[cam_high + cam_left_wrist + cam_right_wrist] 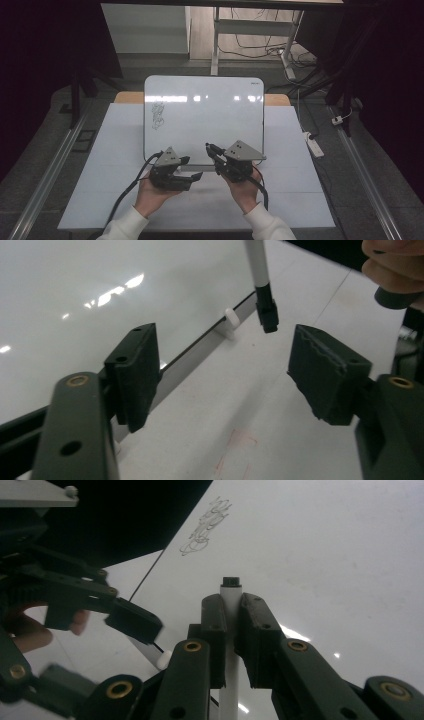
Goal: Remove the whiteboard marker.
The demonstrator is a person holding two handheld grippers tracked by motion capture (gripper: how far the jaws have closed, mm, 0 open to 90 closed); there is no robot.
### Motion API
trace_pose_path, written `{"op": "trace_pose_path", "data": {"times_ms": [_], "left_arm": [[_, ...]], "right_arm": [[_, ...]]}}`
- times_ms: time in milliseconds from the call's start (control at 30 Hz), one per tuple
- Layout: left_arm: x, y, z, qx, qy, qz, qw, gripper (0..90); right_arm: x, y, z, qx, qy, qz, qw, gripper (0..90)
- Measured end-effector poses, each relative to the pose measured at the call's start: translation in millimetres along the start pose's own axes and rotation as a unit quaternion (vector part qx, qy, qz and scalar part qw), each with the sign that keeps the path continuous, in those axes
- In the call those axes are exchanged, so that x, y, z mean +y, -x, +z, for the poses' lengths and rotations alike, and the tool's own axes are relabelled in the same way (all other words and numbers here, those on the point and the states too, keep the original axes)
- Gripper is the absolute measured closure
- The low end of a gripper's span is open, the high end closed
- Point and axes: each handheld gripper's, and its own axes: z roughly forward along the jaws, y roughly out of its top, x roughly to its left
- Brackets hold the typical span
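Note:
A whiteboard (210, 115) lies on the table, with a dark scribble (157, 116) near its left edge. Its near edge is where both grippers sit. My right gripper (212, 150) is shut on a white marker (231, 592), whose black tip (267, 315) points out past the jaws over the board. In the right gripper view the scribble (205, 525) lies ahead and to the left. My left gripper (192, 168) is open with nothing between its pads (132, 370); the marker tip hangs just beyond its jaws.
The table top (300, 165) is white around the board. A small white clip (231, 320) sits on the board's frame. On the floor to the right lies a power strip (315, 145) with cables. A white desk frame (216, 40) stands behind.

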Motion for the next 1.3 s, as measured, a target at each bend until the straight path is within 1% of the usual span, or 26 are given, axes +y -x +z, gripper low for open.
{"op": "trace_pose_path", "data": {"times_ms": [33,100,133,200,267,300,333,367,433,467,500,600,667,733,767,800,833,867,900,933,1000,1033,1067,1133,1300], "left_arm": [[3.3,1.9,1.7,-0.002,-0.001,0.006,1.0000,26.9],[7.2,4.6,6.6,-0.012,0.005,0.002,0.9999,27.2],[7.7,5.2,8.7,-0.014,0.004,0.001,0.9999,30.0],[8.1,6.1,14.3,-0.014,-0.007,0.006,0.9999,30.7],[8.4,7.2,18.1,-0.011,-0.010,0.007,0.9999,32.8],[8.7,7.3,18.9,-0.012,-0.007,0.006,0.9999,33.6],[9.8,6.1,19.8,-0.018,0.001,-0.003,0.9998,34.7],[9.8,6.1,19.8,-0.018,0.001,-0.003,0.9998,35.9],[11.4,4.7,20.3,-0.023,0.009,-0.011,0.9996,37.1],[12.2,4.2,21.0,-0.026,0.011,-0.013,0.9995,39.3],[13.0,3.5,21.9,-0.030,0.010,-0.013,0.9994,39.3],[14.1,2.7,26.3,-0.040,0.010,-0.017,0.9990,44.1],[13.9,2.7,28.8,-0.044,0.009,-0.015,0.9989,47.8],[13.9,2.3,29.0,-0.045,0.010,-0.015,0.9988,52.0],[14.0,1.6,29.1,-0.046,0.010,-0.016,0.9987,52.0],[14.0,0.8,29.1,-0.049,0.012,-0.019,0.9986,54.1],[13.9,0.0,29.1,-0.050,0.013,-0.020,0.9985,58.7],[13.8,-0.6,29.1,-0.051,0.012,-0.020,0.9984,58.7],[13.6,-1.2,29.3,-0.052,0.011,-0.020,0.9984,61.4],[13.5,-1.5,29.7,-0.054,0.010,-0.021,0.9983,61.4],[13.3,-1.6,30.8,-0.057,0.010,-0.021,0.9981,65.7],[13.3,-1.6,31.2,-0.059,0.010,-0.021,0.9980,65.7],[13.2,-1.5,31.6,-0.062,0.009,-0.021,0.9978,70.1],[13.1,-1.5,31.7,-0.062,0.009,-0.020,0.9978,73.7],[12.4,-3.2,31.6,-0.060,0.006,-0.026,0.9978,75.4]], "right_arm": [[0.4,-1.3,1.2,0.001,0.003,0.000,1.0000,81.3],[1.2,-2.2,2.0,0.002,0.005,-0.001,1.0000,81.3],[3.7,-2.6,3.0,0.006,0.009,0.000,0.9999,81.3],[5.1,-2.8,3.2,0.007,0.011,0.002,0.9999,81.3],[8.2,-3.7,4.5,0.011,0.019,0.005,0.9997,81.3],[8.8,-4.3,4.7,0.011,0.019,0.005,0.9997,81.3],[9.1,-5.0,5.5,0.013,0.021,0.004,0.9997,81.3],[9.3,-5.9,6.1,0.013,0.021,0.003,0.9997,81.3],[9.3,-6.7,6.7,0.013,0.022,0.002,0.9997,81.3],[9.1,-8.3,7.7,0.014,0.025,0.002,0.9996,81.3],[9.1,-8.3,7.7,0.014,0.025,0.002,0.9996,81.3],[10.1,-9.7,6.8,0.012,0.028,0.004,0.9995,81.3],[10.1,-10.4,6.5,0.011,0.030,0.005,0.9995,81.3],[9.4,-11.6,6.6,0.010,0.031,0.005,0.9995,81.3],[9.4,-11.6,6.6,0.010,0.031,0.005,0.9995,81.3],[9.0,-12.6,6.7,0.010,0.031,0.005,0.9995,81.3],[8.4,-14.3,6.6,0.008,0.036,0.003,0.9993,81.3],[8.4,-14.3,6.6,0.008,0.036,0.003,0.9993,81.3],[8.4,-15.4,6.0,0.006,0.040,0.005,0.9992,81.3],[8.4,-15.4,6.0,0.006,0.040,0.005,0.9992,81.3],[8.6,-16.0,4.8,0.007,0.045,0.010,0.9989,81.3],[8.6,-16.0,4.8,0.007,0.045,0.010,0.9989,81.3],[8.7,-16.6,4.2,0.005,0.047,0.010,0.9988,81.3],[8.8,-16.6,3.9,0.006,0.048,0.009,0.9988,81.3],[8.7,-17.8,4.4,0.006,0.047,0.006,0.9989,81.2]]}}
